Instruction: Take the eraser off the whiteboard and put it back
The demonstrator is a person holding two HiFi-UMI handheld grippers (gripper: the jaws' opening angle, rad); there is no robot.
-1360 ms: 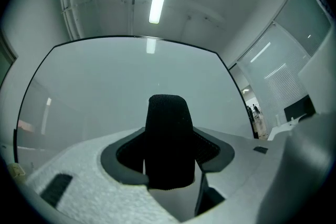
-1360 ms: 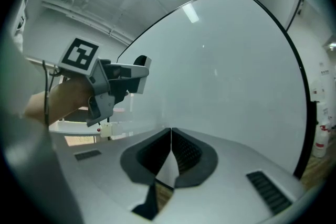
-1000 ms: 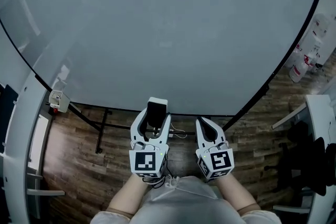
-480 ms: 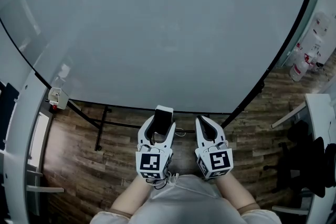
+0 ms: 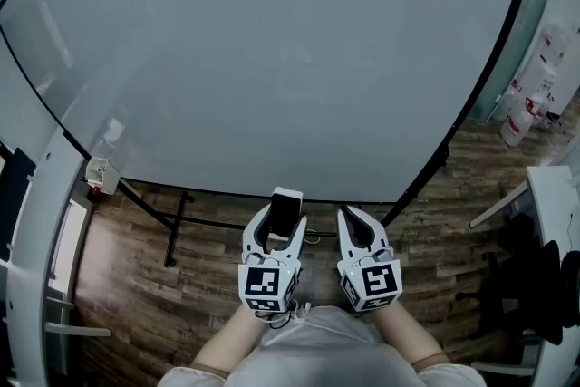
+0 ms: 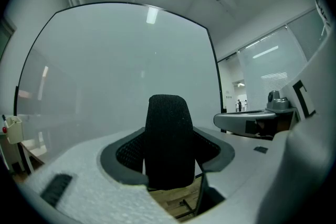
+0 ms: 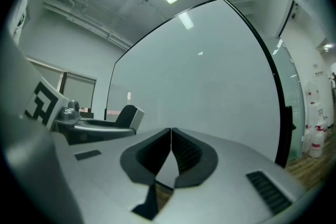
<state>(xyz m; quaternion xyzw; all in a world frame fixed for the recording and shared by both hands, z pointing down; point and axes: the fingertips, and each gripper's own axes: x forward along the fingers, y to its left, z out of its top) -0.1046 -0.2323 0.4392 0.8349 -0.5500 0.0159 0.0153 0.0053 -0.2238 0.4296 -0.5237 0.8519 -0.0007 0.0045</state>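
Straight ahead, whiteboard [image 5: 272, 59]; eraser [image 5: 286, 200] in left tool [image 5: 283, 216]; bottles [image 5: 524, 111] rightward.

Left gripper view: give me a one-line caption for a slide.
Left tongs grip the black eraser in front of the blank whiteboard.

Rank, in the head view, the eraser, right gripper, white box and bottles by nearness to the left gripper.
1. eraser, between its jaws
2. right gripper, right beside it
3. white box, left
4. bottles, far right
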